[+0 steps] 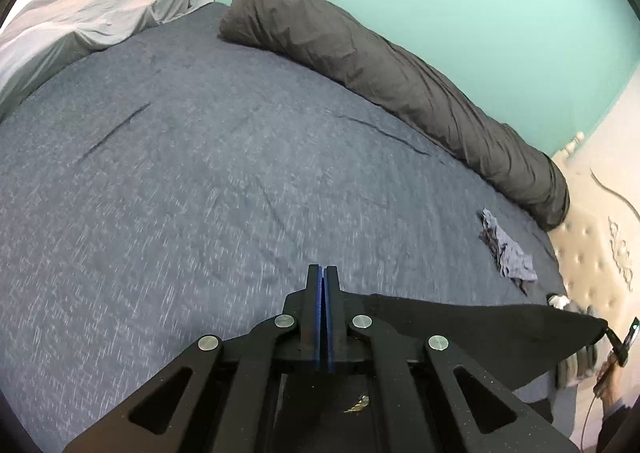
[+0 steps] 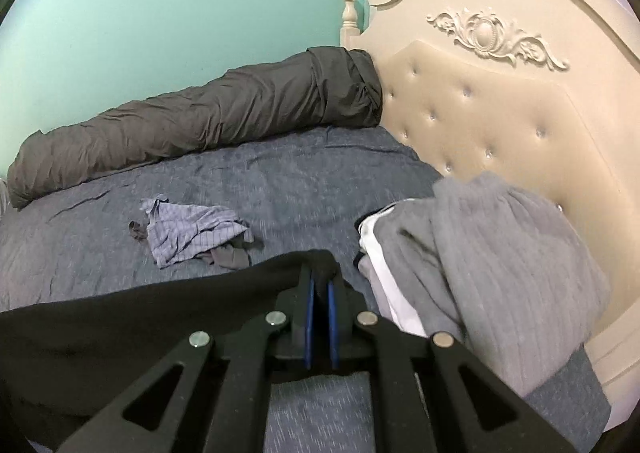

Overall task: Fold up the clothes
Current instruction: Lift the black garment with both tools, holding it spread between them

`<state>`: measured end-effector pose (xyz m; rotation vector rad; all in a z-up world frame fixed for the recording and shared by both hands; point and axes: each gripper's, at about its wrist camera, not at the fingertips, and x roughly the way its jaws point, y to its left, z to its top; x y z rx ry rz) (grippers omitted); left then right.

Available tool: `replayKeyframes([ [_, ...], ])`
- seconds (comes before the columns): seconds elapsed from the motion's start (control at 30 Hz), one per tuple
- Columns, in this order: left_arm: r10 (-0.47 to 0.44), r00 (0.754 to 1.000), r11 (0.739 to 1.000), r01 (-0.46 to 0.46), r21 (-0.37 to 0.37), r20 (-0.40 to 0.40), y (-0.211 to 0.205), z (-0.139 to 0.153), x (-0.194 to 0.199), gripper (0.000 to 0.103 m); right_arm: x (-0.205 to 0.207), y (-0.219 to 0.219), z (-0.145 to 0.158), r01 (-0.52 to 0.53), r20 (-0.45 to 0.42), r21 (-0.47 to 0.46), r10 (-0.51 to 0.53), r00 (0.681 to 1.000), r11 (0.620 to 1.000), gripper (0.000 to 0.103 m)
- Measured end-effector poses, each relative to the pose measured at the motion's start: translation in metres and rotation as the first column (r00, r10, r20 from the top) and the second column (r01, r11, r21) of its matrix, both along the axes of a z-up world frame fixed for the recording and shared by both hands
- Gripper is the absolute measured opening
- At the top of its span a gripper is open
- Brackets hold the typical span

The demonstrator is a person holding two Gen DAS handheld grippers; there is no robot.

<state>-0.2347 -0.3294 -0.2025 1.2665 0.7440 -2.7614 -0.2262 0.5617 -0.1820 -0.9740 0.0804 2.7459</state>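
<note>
A black garment [image 1: 460,325] hangs stretched between my two grippers above the blue bed sheet [image 1: 200,173]. My left gripper [image 1: 323,272] is shut, its blue pads pressed together, and the cloth runs off from its fingers to the right and hangs under it. At the far right edge of that view the garment's other corner ends at the right gripper [image 1: 622,339]. In the right wrist view my right gripper [image 2: 320,284] is shut on a bunched fold of the black garment [image 2: 120,317], which drapes away to the left.
A crumpled blue-grey striped garment [image 2: 192,229] lies on the sheet beyond the black one. A pile of grey clothes [image 2: 500,253] leans against the cream tufted headboard [image 2: 500,113]. A rolled dark grey duvet [image 1: 380,65] lines the green wall. Pale grey bedding [image 1: 80,21] is heaped at the far left.
</note>
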Motion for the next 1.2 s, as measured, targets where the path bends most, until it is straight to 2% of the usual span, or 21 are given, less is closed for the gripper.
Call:
replayKeyframes([
  [0.2,0.0,0.999,1.0,0.0,-0.008,0.051,0.0,-0.023,-0.04,0.001,-0.036,-0.007,-0.016,0.001,0.024,-0.005,-0.001,1.0,1.0,0.006],
  [0.33,-0.005,0.997,1.0,0.007,-0.026,0.078,0.003,-0.042,-0.064,0.001,-0.059,-0.006,-0.037,0.004,0.039,0.008,-0.004,0.999,1.0,0.006],
  [0.5,-0.004,0.991,1.0,0.008,-0.03,0.131,0.001,-0.079,-0.083,0.001,-0.079,0.006,-0.071,0.037,0.076,0.006,-0.037,0.996,0.999,0.006],
  [0.6,-0.01,0.982,0.999,0.017,-0.037,0.189,0.001,-0.106,-0.087,0.001,-0.086,0.011,-0.103,0.047,0.155,0.014,-0.049,0.987,0.999,0.006],
  [0.73,-0.024,0.968,0.999,0.031,-0.027,0.249,0.004,-0.133,-0.088,0.002,-0.088,0.014,-0.151,0.038,0.29,-0.016,-0.032,0.957,0.999,0.006],
  [0.8,-0.028,0.97,0.999,0.037,-0.032,0.241,0.006,-0.131,-0.083,0.003,-0.089,0.009,-0.167,0.016,0.337,-0.001,-0.015,0.942,1.0,0.008],
  [0.83,-0.03,0.972,0.999,0.039,-0.036,0.234,0.007,-0.13,-0.081,0.006,-0.087,0.006,-0.166,0.003,0.325,-0.001,-0.003,0.946,1.0,0.01],
  [0.87,-0.032,0.973,0.998,0.042,-0.039,0.228,0.008,-0.129,-0.078,0.009,-0.086,0.003,-0.165,-0.009,0.314,0.0,0.009,0.949,1.0,0.017],
  [0.9,-0.026,0.974,0.999,0.035,-0.034,0.227,0.006,-0.125,-0.073,0.02,-0.083,0.001,-0.16,-0.009,0.295,0.008,0.006,0.955,1.0,0.024],
  [0.93,-0.019,0.974,0.999,0.026,-0.027,0.226,0.003,-0.121,-0.067,0.031,-0.079,0.0,-0.154,-0.008,0.277,0.016,0.004,0.961,1.0,0.042],
  [0.97,-0.012,0.976,1.0,0.017,-0.02,0.22,0.0,-0.116,-0.06,0.037,-0.076,-0.002,-0.148,-0.007,0.258,0.023,0.001,0.966,1.0,0.057],
  [1.0,-0.005,0.977,1.0,0.008,-0.013,0.212,-0.005,-0.109,-0.05,0.04,-0.071,-0.002,-0.141,-0.005,0.238,0.017,0.001,0.971,1.0,0.06],
  [1.07,-0.006,0.981,1.0,0.003,0.018,0.194,-0.012,-0.099,-0.031,0.041,-0.058,-0.002,-0.125,-0.012,0.198,0.002,0.012,0.98,1.0,0.06],
  [1.2,-0.059,0.981,0.998,0.055,0.024,0.187,-0.004,-0.082,0.008,0.042,-0.02,-0.009,-0.108,-0.036,0.177,-0.072,0.048,0.983,0.997,0.06],
])
